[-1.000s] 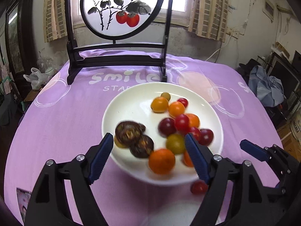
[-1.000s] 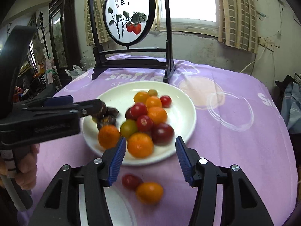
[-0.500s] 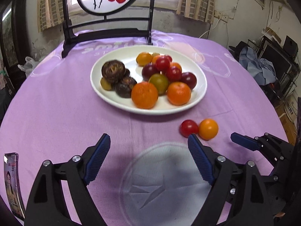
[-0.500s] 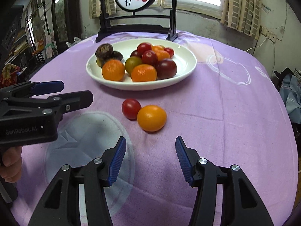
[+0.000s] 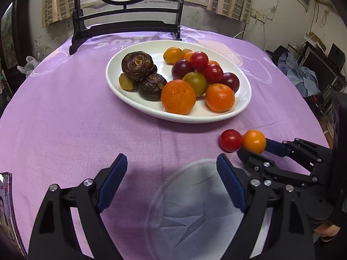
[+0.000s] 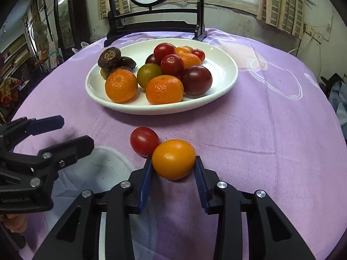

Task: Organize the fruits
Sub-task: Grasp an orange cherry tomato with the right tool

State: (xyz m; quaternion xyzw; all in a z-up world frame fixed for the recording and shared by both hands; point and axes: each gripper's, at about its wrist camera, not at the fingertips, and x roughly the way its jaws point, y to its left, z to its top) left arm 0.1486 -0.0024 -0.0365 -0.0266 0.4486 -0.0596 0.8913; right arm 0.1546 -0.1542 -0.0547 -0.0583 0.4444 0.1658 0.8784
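Observation:
A white plate on the purple cloth holds tangerines, red, dark and green tomatoes, and dark brown wrinkled fruits. In front of it lie a red tomato and an orange tomato, touching each other. My right gripper has its blue pads against both sides of the orange tomato, which rests on the cloth. My left gripper is open and empty, to the left of the two loose tomatoes.
A black-framed round painted screen stands behind the plate. A pale printed circle on the cloth lies under my left gripper. A card lies at the left table edge. Clutter and clothes sit beyond the right edge.
My right gripper has moved forward and closed its jaws onto the orange tomato. My left gripper has shifted a little closer to the plate and stays open.

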